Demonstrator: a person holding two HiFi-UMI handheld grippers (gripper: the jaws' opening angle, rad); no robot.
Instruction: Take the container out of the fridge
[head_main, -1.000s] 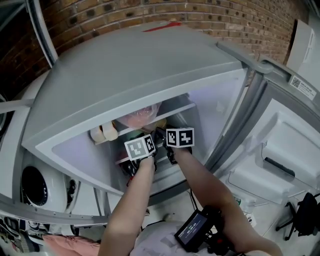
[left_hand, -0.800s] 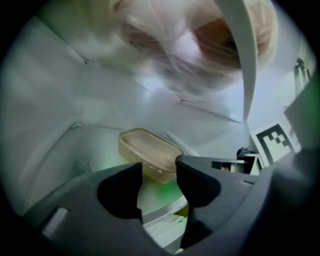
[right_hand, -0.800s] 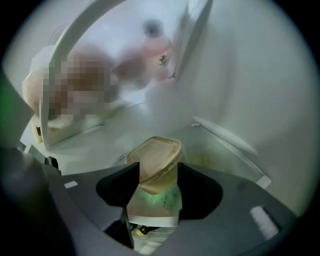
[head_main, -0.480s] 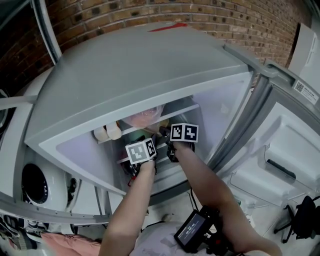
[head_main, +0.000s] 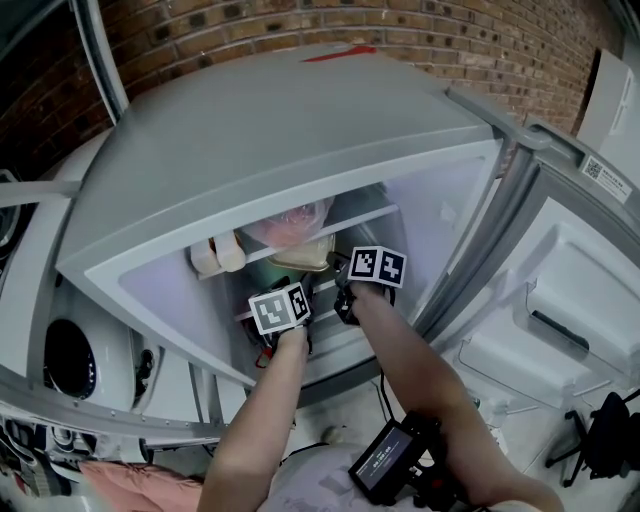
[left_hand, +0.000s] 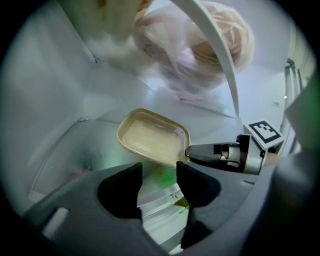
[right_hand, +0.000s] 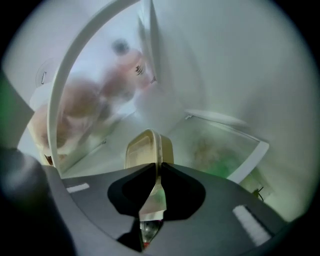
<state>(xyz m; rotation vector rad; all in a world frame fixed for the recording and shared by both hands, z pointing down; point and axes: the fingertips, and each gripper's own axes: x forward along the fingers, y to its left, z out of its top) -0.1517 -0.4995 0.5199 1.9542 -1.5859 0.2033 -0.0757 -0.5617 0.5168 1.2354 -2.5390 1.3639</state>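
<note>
The container (left_hand: 152, 136) is a shallow tan tray with a clear lid, on the fridge shelf under a white rail; it also shows as the container (head_main: 306, 254) in the head view. My right gripper (right_hand: 156, 167) has its jaws closing edge-on over the container's (right_hand: 148, 148) near rim, with the pads pressing the thin rim. From the left gripper view, the right gripper (left_hand: 191, 151) meets the tray's right corner. My left gripper (left_hand: 157, 172) is open just below and in front of the tray, nothing between its jaws.
A plastic bag of food (left_hand: 200, 45) lies on the shelf above, behind the white rail (left_hand: 222, 70). A glass cover with greens under it (right_hand: 220, 150) lies to the right. The open fridge door (head_main: 560, 310) stands at the right, a washing machine (head_main: 70, 370) at the left.
The right gripper's marker cube has shifted slightly down and right. The tan container shows more plainly under the shelf. The left gripper has barely moved.
</note>
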